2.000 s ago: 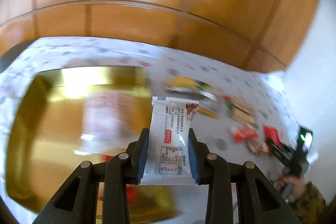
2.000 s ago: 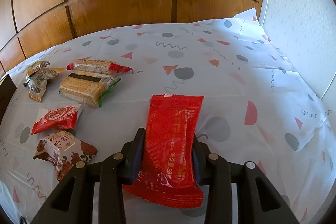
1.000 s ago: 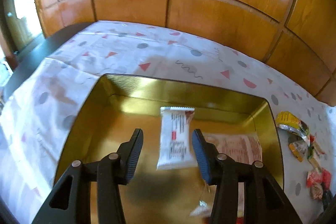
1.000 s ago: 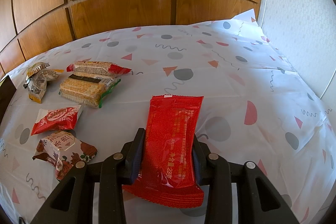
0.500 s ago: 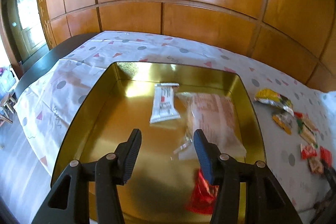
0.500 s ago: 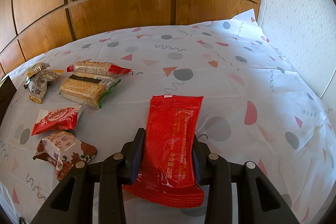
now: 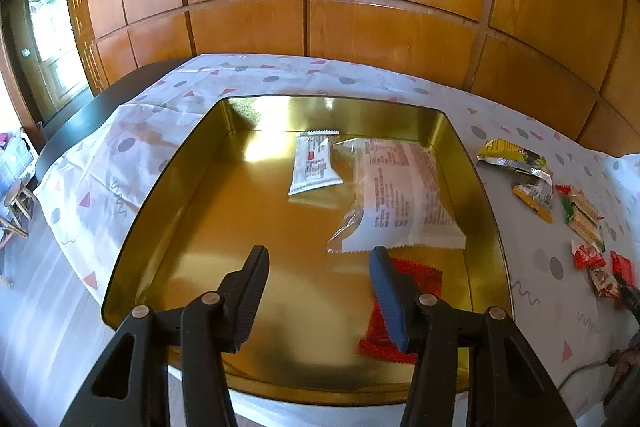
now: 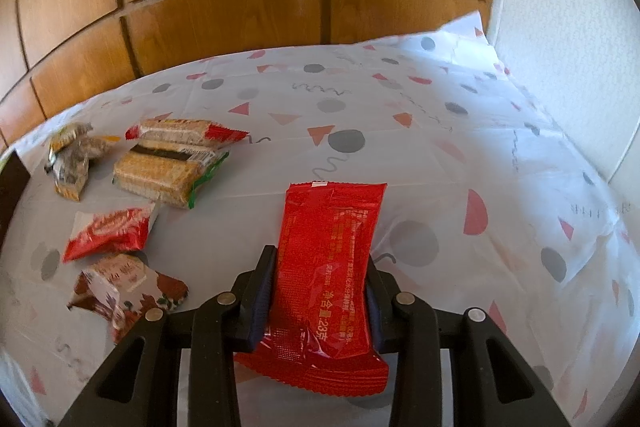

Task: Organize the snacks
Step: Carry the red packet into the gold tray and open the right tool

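Gripping a red snack packet [image 8: 326, 275], the right claw [image 8: 320, 291] is clamped — left claw [image 7: 318, 291] gapes empty over the gold tin [image 7: 224, 211], white wrapper [image 7: 314, 165] at twelve o'clock.

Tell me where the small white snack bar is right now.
In the left wrist view, the small white snack bar lies inside the gold tin near its far wall, just left of the large white packet.
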`<action>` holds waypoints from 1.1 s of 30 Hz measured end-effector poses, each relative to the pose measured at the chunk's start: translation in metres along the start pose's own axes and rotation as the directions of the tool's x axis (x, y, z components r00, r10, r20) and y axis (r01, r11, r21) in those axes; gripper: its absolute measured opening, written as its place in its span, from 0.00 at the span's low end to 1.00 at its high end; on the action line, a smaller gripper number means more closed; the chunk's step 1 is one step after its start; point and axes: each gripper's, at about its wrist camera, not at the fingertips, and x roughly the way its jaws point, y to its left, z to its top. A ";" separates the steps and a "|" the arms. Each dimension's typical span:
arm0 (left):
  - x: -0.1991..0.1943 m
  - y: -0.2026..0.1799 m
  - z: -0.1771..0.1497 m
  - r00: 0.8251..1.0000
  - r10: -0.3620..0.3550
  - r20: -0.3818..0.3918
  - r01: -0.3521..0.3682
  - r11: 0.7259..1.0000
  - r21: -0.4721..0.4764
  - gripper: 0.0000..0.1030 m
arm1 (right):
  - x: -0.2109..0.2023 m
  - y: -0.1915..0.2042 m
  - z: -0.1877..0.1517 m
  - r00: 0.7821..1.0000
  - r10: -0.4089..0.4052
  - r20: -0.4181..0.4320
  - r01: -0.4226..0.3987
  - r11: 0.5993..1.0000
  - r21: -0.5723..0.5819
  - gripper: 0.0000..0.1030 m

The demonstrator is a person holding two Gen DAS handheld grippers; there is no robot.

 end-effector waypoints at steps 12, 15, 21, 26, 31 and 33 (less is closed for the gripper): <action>-0.003 0.040 -0.005 0.998 0.068 0.012 -0.067 0.994 -0.090 0.52 | -0.092 0.069 0.039 0.938 0.327 0.119 -0.319 0.945 -0.076 0.37; -0.003 0.044 -0.006 0.997 0.073 0.013 -0.071 0.992 -0.102 0.52 | -0.106 0.129 0.034 0.877 0.479 0.046 -0.463 0.866 -0.188 0.37; -0.002 0.049 -0.010 0.997 0.073 0.012 -0.071 0.991 -0.112 0.52 | -0.113 0.237 0.022 0.763 0.633 -0.132 -0.640 0.711 -0.291 0.37; -0.001 0.056 -0.012 0.997 0.072 0.012 -0.070 0.990 -0.126 0.52 | -0.102 0.295 0.010 0.727 0.647 -0.232 -0.686 0.669 -0.286 0.37; 0.003 0.059 -0.013 0.998 0.067 -0.001 -0.067 0.988 -0.137 0.52 | -0.083 0.327 -0.003 0.717 0.631 -0.297 -0.697 0.661 -0.278 0.38; 0.004 0.059 -0.013 0.998 0.064 -0.004 -0.064 0.989 -0.136 0.52 | -0.084 0.327 -0.008 0.716 0.630 -0.300 -0.698 0.658 -0.282 0.38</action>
